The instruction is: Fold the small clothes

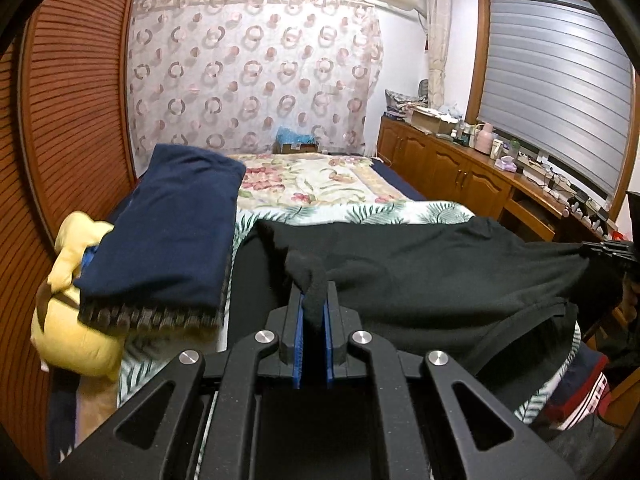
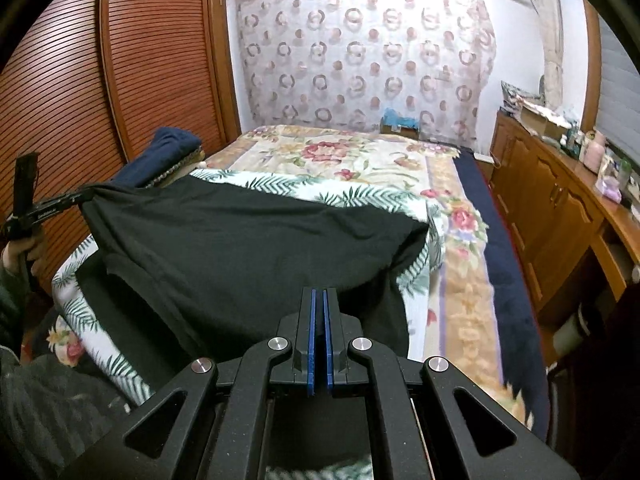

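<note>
A black garment (image 1: 420, 268) is held stretched above the leaf-print cloth on the bed. My left gripper (image 1: 313, 292) is shut on one bunched corner of it. My right gripper (image 2: 319, 296) is shut on the opposite edge of the same garment (image 2: 240, 240). The right gripper also shows at the right edge of the left wrist view (image 1: 608, 250), and the left gripper at the left edge of the right wrist view (image 2: 76, 199). The garment's lower part hangs down toward me.
A folded navy cloth (image 1: 168, 232) lies on a yellow plush toy (image 1: 76, 312) at the bed's left. A floral bedspread (image 2: 360, 156) covers the bed. A wooden cabinet (image 1: 460, 168) with clutter runs along the right. A louvred wardrobe (image 2: 120, 80) stands left.
</note>
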Tool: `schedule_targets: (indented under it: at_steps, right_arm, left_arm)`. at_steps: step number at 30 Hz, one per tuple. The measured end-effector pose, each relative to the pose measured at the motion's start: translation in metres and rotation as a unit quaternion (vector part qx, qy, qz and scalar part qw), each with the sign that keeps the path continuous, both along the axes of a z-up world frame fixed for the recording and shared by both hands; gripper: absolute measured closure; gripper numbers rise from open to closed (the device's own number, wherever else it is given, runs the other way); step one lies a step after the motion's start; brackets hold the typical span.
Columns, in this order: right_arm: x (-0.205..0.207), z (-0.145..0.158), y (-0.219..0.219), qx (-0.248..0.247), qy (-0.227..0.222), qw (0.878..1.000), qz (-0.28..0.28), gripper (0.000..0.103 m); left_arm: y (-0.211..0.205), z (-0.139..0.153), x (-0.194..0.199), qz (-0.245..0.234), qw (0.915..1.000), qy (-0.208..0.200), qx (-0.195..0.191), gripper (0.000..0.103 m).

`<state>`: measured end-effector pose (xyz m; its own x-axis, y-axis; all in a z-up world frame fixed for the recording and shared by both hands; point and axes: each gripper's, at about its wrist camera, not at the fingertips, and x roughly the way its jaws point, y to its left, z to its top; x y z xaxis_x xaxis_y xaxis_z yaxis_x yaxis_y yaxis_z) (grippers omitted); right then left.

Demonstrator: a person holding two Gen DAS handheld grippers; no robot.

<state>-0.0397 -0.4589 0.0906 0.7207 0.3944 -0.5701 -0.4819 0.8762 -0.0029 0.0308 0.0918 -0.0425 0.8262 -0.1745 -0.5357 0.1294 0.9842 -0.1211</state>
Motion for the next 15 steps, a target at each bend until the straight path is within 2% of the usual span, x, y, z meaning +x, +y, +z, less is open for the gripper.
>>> schedule_targets:
  at_steps: [7,15]
  right_arm:
    - [-0.012,-0.028,-0.007,0.014,0.054,0.998,-0.005,0.1]
    - [0.0,-0.049,0.0,-0.013,0.085,0.996,-0.007,0.1]
  left_arm:
    - [0.005,-0.036,-0.005,0.01,0.9988,0.047,-0.007,0.094]
    - [-0.007,-0.066,-0.009,0.007,0.9966,0.082,0.006,0.094]
